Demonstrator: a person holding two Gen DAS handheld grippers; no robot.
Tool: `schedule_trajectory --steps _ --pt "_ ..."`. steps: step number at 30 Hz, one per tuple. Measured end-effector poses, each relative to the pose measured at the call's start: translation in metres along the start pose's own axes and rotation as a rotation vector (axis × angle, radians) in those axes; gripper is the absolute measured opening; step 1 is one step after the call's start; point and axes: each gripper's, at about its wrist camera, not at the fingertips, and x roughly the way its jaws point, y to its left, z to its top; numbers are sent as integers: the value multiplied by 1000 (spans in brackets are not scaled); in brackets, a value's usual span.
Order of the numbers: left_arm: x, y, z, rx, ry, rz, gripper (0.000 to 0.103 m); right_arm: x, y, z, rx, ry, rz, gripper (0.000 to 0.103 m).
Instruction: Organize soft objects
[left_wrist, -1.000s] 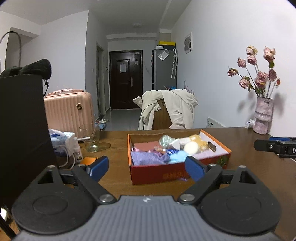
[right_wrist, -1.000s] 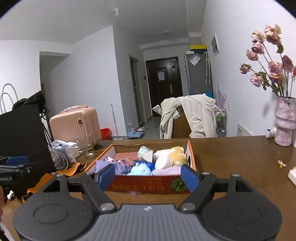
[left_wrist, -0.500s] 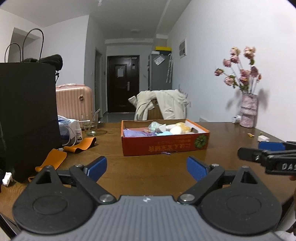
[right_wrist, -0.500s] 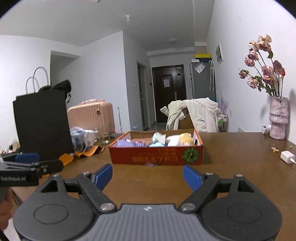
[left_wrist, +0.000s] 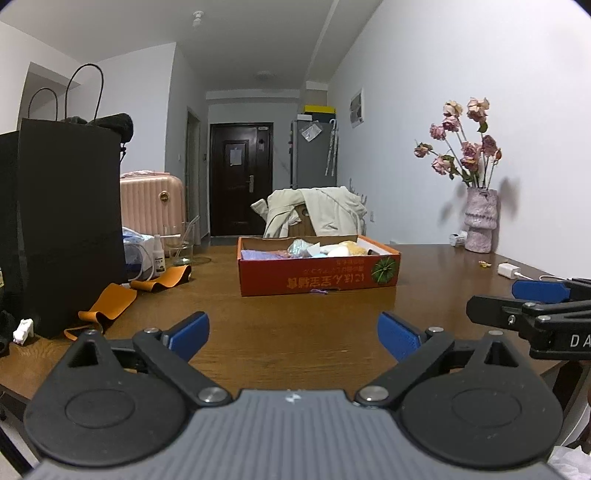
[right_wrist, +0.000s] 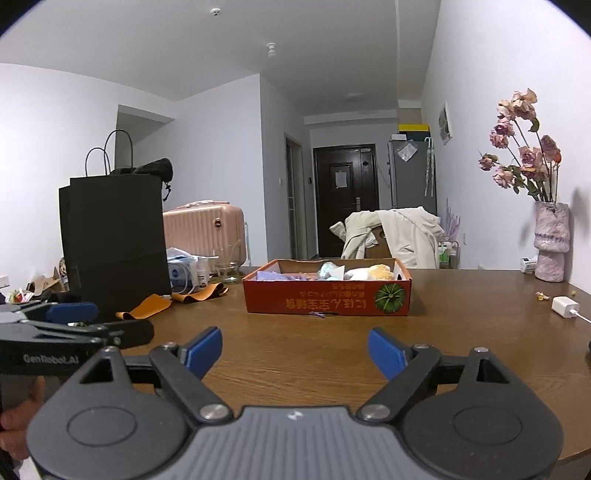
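- Orange cardboard box (left_wrist: 317, 275) sits on the brown wooden table (left_wrist: 295, 332), straight ahead of both grippers, well apart from each. Printed front wall faces the cameras, lettering upside down, a green pumpkin picture at its right end.
- Soft objects (left_wrist: 325, 249) lie inside the box, tops just showing over the rim: a lilac cloth at left, pale blue-green and white pieces mid, a yellow fluffy piece toward the right.
- Left gripper (left_wrist: 293, 332): blue-padded jaws spread wide and opening further, nothing between them but bare tabletop. Box lies beyond the gap, roughly centred between the pads.
- Right gripper (right_wrist: 295, 350): jaws apart and opening, nothing between them. Box ahead, roughly centred in the gap, well clear of the pads.
- From the left wrist view, the right gripper shows side-on at the right edge; from the right wrist view, the left gripper shows at the left edge with part of a hand (right_wrist: 18, 413) under it.
- Left of the box: black paper bag (right_wrist: 114, 236) standing upright, orange straps (right_wrist: 147, 308) flat on the table just before it, a glass (right_wrist: 227, 271) and small bottles behind.
- Right, by the wall: vase of dried pink roses (right_wrist: 550, 243); white charger (right_wrist: 565, 306) near the table's edge.
- Behind the table: chair draped with a pale jacket (right_wrist: 395, 232), pink suitcase (right_wrist: 207, 229).
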Motion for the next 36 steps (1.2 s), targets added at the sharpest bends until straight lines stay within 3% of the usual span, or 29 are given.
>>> schedule_trajectory --steps 15,36 --pt "0 11 -2 -48 2 17 102 5 4 3 2 -10 -4 90" --pt "0 9 -2 -35 7 6 102 5 5 1 8 -8 -5 90"
